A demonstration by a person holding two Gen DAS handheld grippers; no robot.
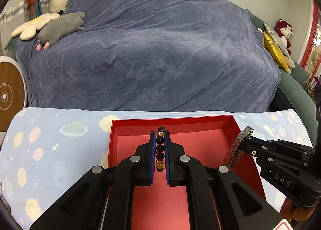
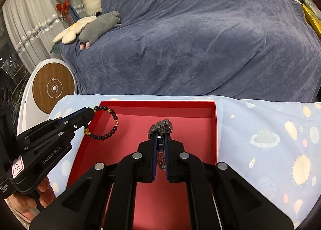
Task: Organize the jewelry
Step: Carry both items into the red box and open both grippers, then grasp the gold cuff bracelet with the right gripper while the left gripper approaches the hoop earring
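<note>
A red open box (image 1: 230, 127) (image 2: 214, 129) lies on a pale blue patterned cloth. My left gripper (image 1: 160, 135) is shut on a dark bead bracelet (image 1: 160, 149) with gold beads and holds it above the box's inside. In the right wrist view the bracelet (image 2: 112, 127) hangs as a ring from the left gripper (image 2: 91, 114) over the box's left side. My right gripper (image 2: 160, 135) is shut on a silver metal watch band (image 2: 161, 125) above the box's middle. In the left wrist view the band (image 1: 239, 143) sticks out of the right gripper (image 1: 245, 142).
The cloth-covered table (image 1: 50, 149) stands before a sofa under a blue-grey blanket (image 1: 150, 49). Plush toys (image 1: 58, 27) lie at the sofa's left end. A round white and wood device (image 2: 53, 88) stands left of the table. Cushions (image 1: 276, 49) sit at the sofa's right.
</note>
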